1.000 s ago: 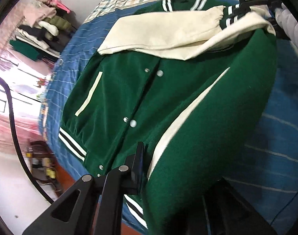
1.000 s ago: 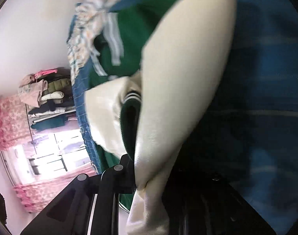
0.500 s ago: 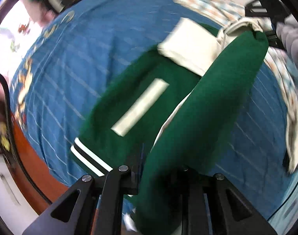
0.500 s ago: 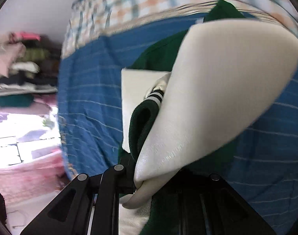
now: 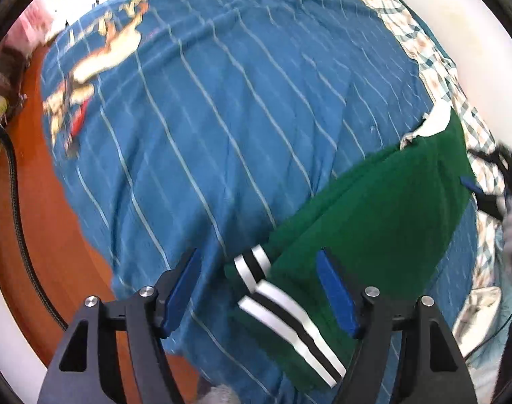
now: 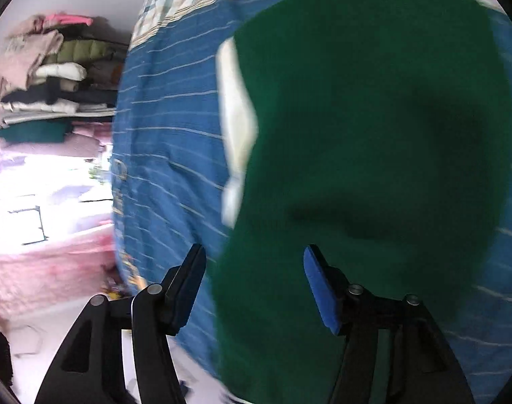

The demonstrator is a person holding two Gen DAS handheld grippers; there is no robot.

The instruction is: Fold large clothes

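A green varsity jacket (image 5: 383, 208) lies folded on the blue striped bedsheet (image 5: 222, 101), its black-and-white striped hem (image 5: 279, 306) toward me. My left gripper (image 5: 259, 289) hovers over that hem; its jaws are opening, the hem lies between them, and the blue pads do not press it. In the right wrist view the jacket (image 6: 373, 134) fills the middle, with a cream sleeve edge (image 6: 235, 118) peeking out at its left side. My right gripper (image 6: 254, 286) stands above the jacket's near edge, its jaws opening, with the cloth below and free of the pads.
A checked cloth (image 5: 424, 43) lies along the far side of the bed. The wooden bed frame (image 5: 37, 235) and a black cable (image 5: 16, 202) run along the left. A shelf of stacked folded clothes (image 6: 54, 84) stands beside a bright window.
Both grippers carried the jacket's side across the bed, folding it over, then opened and let the cloth drop. The green cloth and cream sleeve have left the jaws.
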